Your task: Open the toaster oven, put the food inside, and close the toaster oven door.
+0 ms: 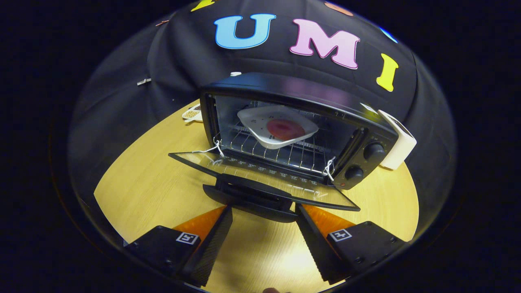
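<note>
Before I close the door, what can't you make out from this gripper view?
- Open claw: contact with the black door handle just ahead, unclear.
- Red food on the white dish: type too small to tell.
- Small white dish behind the black toaster oven: mostly hidden by it.

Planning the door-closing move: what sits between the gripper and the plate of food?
In the gripper view, the open gripper faces the lowered glass door and its handle; the plate rests on the rack beyond.

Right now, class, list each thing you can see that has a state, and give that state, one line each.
Toaster oven: open, on the wooden table.
Oven door: folded down flat, handle just ahead of the tool's fingers.
Plate of food: inside, resting on the wire rack.
Tool: open, fingers apart, holding nothing.
</note>
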Available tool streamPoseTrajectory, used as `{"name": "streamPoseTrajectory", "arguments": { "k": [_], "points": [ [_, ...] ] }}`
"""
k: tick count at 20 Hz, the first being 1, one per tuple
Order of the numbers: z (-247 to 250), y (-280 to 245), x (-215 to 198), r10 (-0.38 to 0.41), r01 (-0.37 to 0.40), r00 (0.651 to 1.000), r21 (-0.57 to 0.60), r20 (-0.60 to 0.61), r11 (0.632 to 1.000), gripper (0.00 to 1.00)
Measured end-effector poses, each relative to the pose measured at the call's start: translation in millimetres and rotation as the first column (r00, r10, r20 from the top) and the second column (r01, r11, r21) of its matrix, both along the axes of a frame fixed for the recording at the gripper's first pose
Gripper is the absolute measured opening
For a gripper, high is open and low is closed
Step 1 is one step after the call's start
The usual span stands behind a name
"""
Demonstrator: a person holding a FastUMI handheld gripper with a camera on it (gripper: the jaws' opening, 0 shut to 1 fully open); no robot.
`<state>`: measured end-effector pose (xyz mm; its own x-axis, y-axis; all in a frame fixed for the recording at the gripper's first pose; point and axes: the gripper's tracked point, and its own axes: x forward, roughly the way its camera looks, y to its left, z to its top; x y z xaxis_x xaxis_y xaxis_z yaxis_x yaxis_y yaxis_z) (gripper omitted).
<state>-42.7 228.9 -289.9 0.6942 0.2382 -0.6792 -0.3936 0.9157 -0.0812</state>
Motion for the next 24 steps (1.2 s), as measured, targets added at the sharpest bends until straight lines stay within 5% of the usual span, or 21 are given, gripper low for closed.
{"name": "streamPoseTrajectory", "arguments": {
  "k": [5, 10, 15, 24],
  "points": [
    [41.4, 0.1, 23.1, 0.007, -0.013, 0.992, 0.047, 0.125, 0.999, 1.00],
    [110.7, -20.2, 48.0, -0.138, 0.103, 0.966, 0.165, 0.218, 0.981, 0.99],
    [172.9, -60.3, 66.9, -0.200, 0.120, 0.917, 0.239, 0.345, 0.963, 0.98],
    [272.8, -194.8, 65.4, -0.340, 0.221, 0.762, 0.273, 0.551, 0.936, 0.98]
  ]
}}
